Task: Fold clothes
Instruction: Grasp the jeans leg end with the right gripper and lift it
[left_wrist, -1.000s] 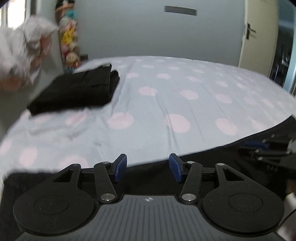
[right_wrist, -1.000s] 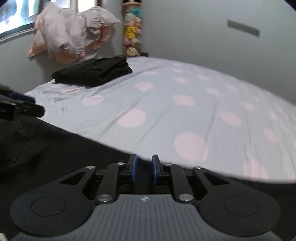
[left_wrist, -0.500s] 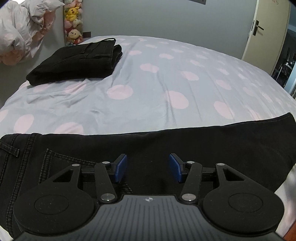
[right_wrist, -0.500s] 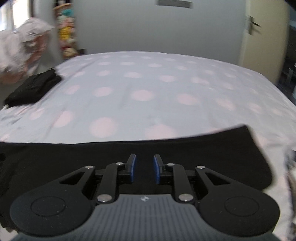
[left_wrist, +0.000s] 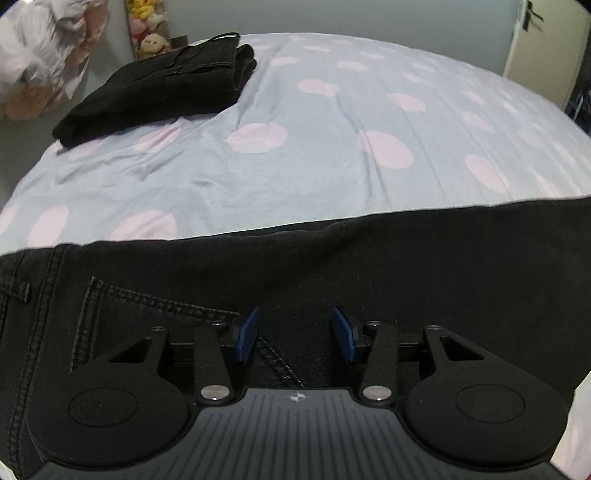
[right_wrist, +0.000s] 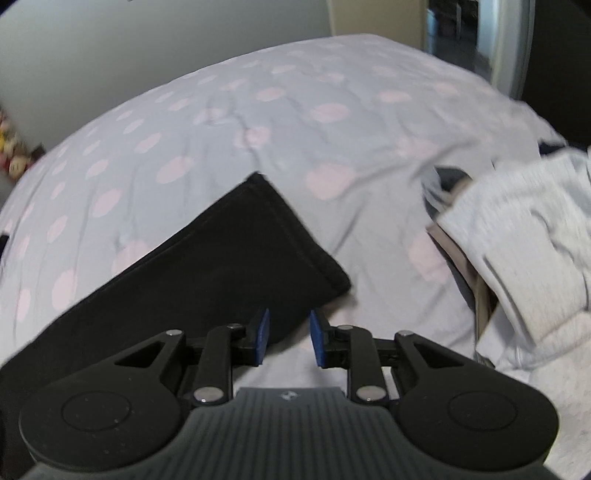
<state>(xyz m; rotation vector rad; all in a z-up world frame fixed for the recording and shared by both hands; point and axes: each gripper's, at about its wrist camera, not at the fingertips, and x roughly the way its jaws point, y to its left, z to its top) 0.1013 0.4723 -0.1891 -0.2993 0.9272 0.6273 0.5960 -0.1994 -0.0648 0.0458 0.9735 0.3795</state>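
Black jeans (left_wrist: 332, 266) lie flat across the near edge of the bed, waist and pocket seams to the left. My left gripper (left_wrist: 294, 334) hovers low over the seat of the jeans, open, nothing between its blue pads. In the right wrist view the leg end of the jeans (right_wrist: 236, 251) runs diagonally, its hem pointing up and to the right. My right gripper (right_wrist: 289, 338) is open just beyond the hem's near corner, over the sheet. A folded black garment (left_wrist: 162, 88) rests at the far left of the bed.
The bed sheet (left_wrist: 332, 147) is pale blue with pink dots. A heap of grey and tan clothes (right_wrist: 517, 258) lies to the right of the jeans' hem. Plush toys (left_wrist: 151, 37) and crumpled bedding (left_wrist: 40, 55) sit by the far wall; a doorway (right_wrist: 461, 37) opens beyond the bed.
Both grippers dropped toward the jeans. The right one swung rightward to the hem end and opened wider; the left stayed open and moved closer over the seat.
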